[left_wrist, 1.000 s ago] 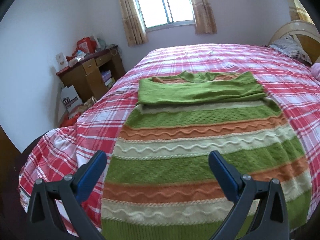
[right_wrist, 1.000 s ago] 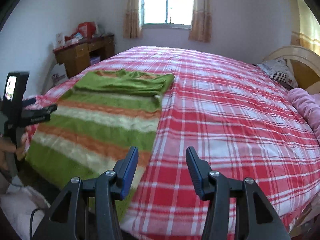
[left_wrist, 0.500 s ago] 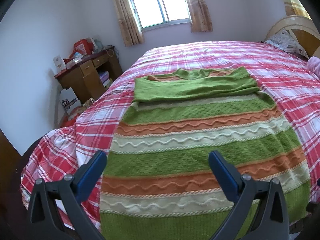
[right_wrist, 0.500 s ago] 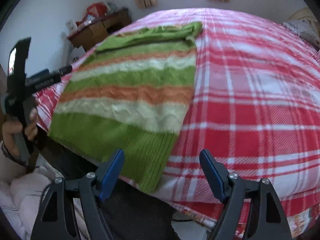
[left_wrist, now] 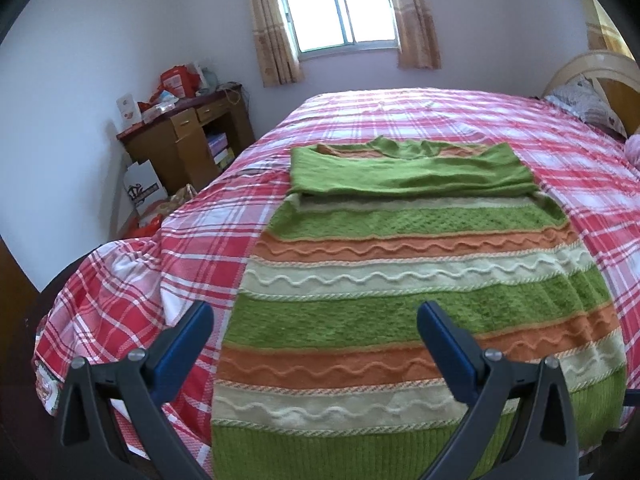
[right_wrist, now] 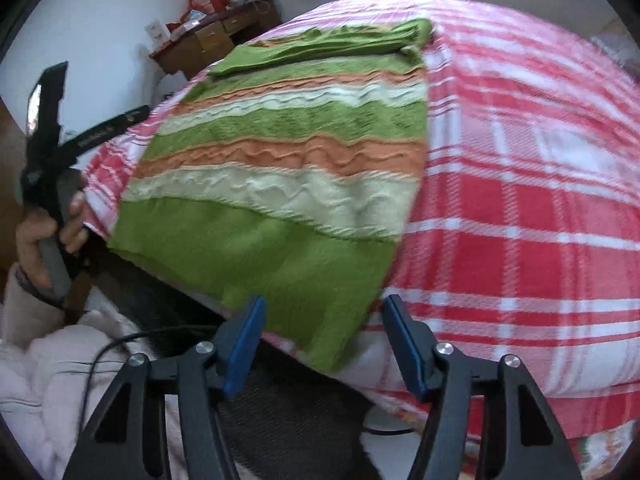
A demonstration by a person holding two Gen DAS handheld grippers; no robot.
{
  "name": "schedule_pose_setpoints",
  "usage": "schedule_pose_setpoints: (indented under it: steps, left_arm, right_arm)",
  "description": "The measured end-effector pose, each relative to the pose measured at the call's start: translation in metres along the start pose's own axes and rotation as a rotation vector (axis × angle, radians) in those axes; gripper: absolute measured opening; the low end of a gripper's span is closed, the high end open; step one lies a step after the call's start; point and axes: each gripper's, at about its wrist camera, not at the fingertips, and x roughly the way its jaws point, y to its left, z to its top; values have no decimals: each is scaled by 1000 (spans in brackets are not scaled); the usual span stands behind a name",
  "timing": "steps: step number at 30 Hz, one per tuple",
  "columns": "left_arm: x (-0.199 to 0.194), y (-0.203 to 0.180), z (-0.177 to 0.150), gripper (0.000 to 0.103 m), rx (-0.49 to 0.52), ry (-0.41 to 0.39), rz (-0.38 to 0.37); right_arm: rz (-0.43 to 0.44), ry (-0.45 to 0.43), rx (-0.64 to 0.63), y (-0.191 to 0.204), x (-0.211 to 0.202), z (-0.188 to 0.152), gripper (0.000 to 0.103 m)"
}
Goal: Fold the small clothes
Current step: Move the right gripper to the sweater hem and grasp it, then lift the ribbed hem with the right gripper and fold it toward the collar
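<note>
A knitted sweater point(left_wrist: 400, 280) striped green, orange and cream lies flat on the red plaid bed point(left_wrist: 360, 120), its top part folded down and its green hem at the near edge. My left gripper point(left_wrist: 316, 320) hovers open over the hem's left part, nothing between its blue fingers point(left_wrist: 188, 340). In the right wrist view the sweater point(right_wrist: 300, 152) hangs slightly over the bed edge. My right gripper point(right_wrist: 326, 308) points steeply down at the hem's right corner; its jaws are closing, with the corner between them and the pads not pressing it. A hand point(right_wrist: 36, 236) holds the left gripper point(right_wrist: 52, 140).
A wooden desk point(left_wrist: 188, 140) with boxes and bags stands by the left wall, a paper bag point(left_wrist: 144, 188) below it. Window point(left_wrist: 340, 12) on the far wall. Pillow point(left_wrist: 588, 100) and headboard at the far right. A white padded sleeve point(right_wrist: 60, 360) and a cable lie under the right gripper.
The right gripper has dropped and tipped down from over the plaid sheet to the sweater's hem corner; its jaws widened, then narrowed a little. The left gripper has hardly moved.
</note>
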Motion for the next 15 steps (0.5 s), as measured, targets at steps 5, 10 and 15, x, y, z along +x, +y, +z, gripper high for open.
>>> schedule_pose_setpoints:
  steps: [5, 10, 15]
  left_arm:
    - [1, -8, -2, 103, 25, 9, -3]
    - [-2, -6, -2, 103, 27, 0, -3]
    - [0, -2, -1, 103, 16, 3, -3]
  right_arm:
    - [11, -10, 20, 1, 6, 2, 62]
    - [-18, 31, 11, -2, 9, 5, 8]
    - [80, 29, 78, -8, 0, 10, 8]
